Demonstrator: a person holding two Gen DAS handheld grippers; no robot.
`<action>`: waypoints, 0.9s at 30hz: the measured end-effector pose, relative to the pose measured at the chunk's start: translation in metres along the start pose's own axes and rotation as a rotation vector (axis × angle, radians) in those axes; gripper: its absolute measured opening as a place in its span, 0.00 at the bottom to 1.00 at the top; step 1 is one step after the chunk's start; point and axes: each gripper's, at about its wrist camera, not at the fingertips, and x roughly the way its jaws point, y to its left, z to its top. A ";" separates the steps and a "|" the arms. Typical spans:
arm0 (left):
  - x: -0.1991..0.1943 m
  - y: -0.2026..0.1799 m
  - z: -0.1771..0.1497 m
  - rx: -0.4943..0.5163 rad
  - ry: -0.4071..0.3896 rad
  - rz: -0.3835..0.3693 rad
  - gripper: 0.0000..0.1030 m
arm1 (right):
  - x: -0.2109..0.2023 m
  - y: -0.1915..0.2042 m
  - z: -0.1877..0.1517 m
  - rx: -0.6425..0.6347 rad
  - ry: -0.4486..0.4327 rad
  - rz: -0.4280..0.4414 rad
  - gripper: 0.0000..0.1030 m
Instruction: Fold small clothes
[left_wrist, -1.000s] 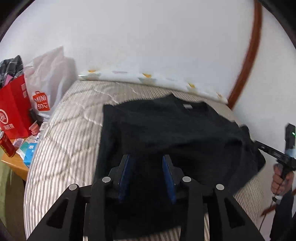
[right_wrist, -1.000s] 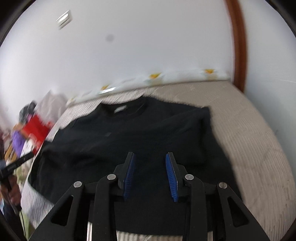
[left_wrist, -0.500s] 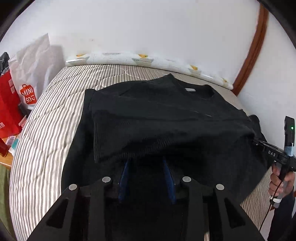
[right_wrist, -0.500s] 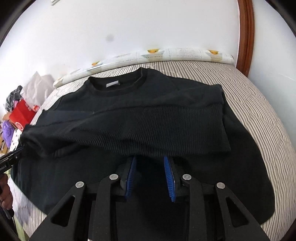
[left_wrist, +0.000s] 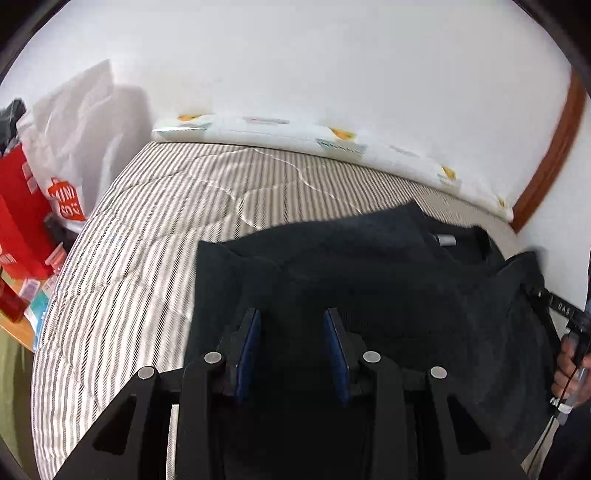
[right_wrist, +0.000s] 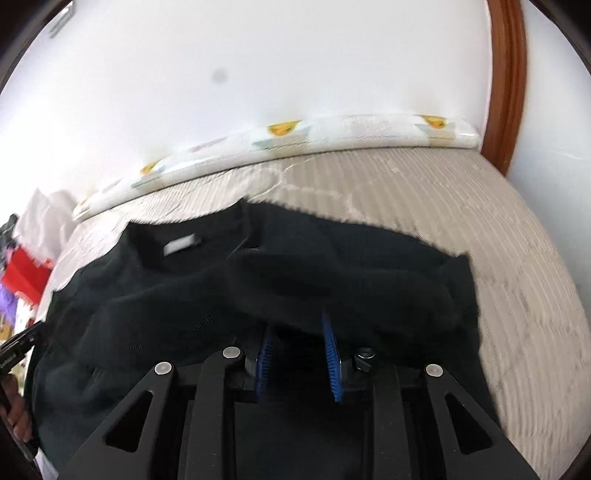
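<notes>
A black sweater (left_wrist: 369, 266) lies on the striped bed, collar and white label towards the wall. My left gripper (left_wrist: 291, 317) hovers over its left part, blue pads apart and nothing pinched between them. In the right wrist view the sweater (right_wrist: 332, 258) is bunched into a thick fold that drapes over the tips of my right gripper (right_wrist: 295, 325). Its jaws are closing, a gap still shows between the pads, and I see no fabric pressed. A hand (left_wrist: 569, 365) holds the right gripper at the left wrist view's right edge.
The striped bed cover (left_wrist: 147, 240) runs to a white patterned pillow (left_wrist: 295, 129) at the wall. On the left stand a white shopping bag (left_wrist: 74, 147), a red bag (left_wrist: 18, 221) and a low table with small items (left_wrist: 29, 306). A wooden door frame (right_wrist: 506, 74) rises at the right.
Both views have swung so the sweater sits lower and nearer. The ribbed fold that lay flat across the body is now bunched over the right fingertips. The right pads stand closer together.
</notes>
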 end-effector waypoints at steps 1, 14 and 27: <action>-0.002 0.004 0.002 -0.006 -0.008 0.005 0.33 | -0.001 -0.003 0.004 -0.001 0.006 -0.008 0.25; 0.005 0.014 -0.003 0.115 0.012 0.052 0.37 | 0.013 -0.065 0.009 -0.023 0.024 -0.059 0.49; 0.020 -0.005 -0.004 0.156 0.034 0.117 0.10 | 0.020 -0.051 0.005 -0.079 0.015 -0.046 0.17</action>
